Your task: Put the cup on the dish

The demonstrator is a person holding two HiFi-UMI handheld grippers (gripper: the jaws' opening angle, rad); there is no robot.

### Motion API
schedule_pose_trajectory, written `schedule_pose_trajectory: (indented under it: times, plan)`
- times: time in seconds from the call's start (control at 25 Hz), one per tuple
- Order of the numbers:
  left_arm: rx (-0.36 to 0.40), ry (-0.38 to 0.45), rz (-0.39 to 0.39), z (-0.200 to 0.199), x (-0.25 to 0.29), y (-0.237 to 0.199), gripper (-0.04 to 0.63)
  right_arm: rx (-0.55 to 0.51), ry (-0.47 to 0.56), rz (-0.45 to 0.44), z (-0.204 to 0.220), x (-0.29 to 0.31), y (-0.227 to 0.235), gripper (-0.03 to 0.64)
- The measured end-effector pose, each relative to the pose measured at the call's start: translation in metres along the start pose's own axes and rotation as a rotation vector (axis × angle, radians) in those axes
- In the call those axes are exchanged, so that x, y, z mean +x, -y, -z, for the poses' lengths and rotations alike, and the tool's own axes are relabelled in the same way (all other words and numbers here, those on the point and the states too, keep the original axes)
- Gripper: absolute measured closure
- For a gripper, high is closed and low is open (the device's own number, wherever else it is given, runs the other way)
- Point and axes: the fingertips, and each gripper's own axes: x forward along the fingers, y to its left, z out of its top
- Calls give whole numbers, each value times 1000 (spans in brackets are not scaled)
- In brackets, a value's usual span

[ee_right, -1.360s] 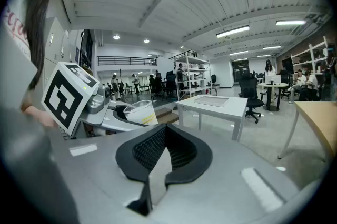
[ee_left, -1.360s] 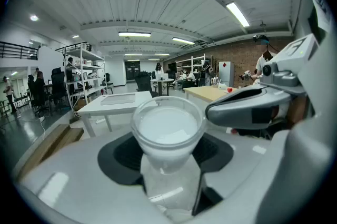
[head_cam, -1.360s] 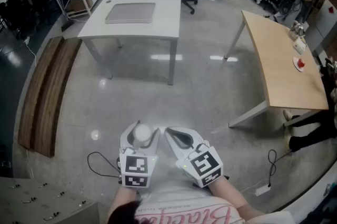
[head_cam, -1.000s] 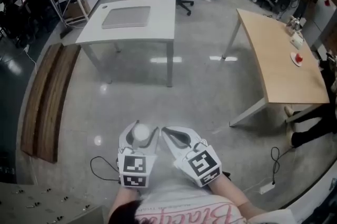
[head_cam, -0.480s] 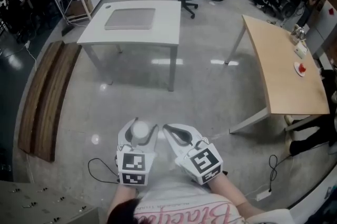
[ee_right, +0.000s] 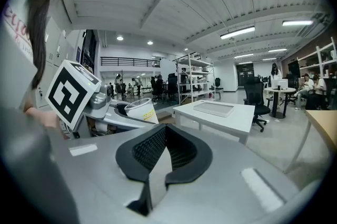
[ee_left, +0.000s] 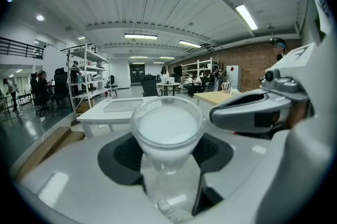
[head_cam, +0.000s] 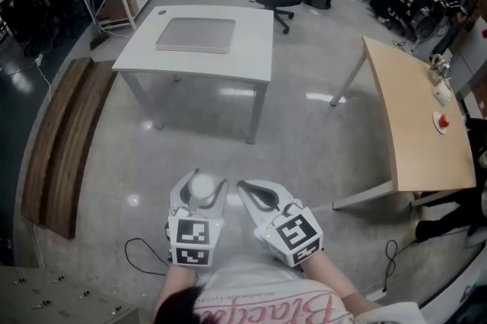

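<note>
The left claw [ee_left: 167, 175] pinches a clear plastic cup [ee_left: 167, 131] between its jaws. The cup's round rim faces the camera, and its inside looks milky white. The right claw [ee_right: 158, 160] is pressed together with nothing in it, just beside the left one, both held above the grey floor [head_cam: 304, 140]. Well apart from them, a small white dish [head_cam: 440, 122] with something red on it lies on the wooden surface [head_cam: 411, 132].

Your head camera looks steeply down from high; both gripper cameras sit low, facing far; all three share the white table [head_cam: 247, 49].
</note>
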Motion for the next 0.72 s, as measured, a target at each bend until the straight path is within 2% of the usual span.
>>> schedule_pose_trajectory:
  times: [0.72]
  plan:
    - [-22,24,11,-8,27,-2,344,-25,-23,4,-4,14,20,615]
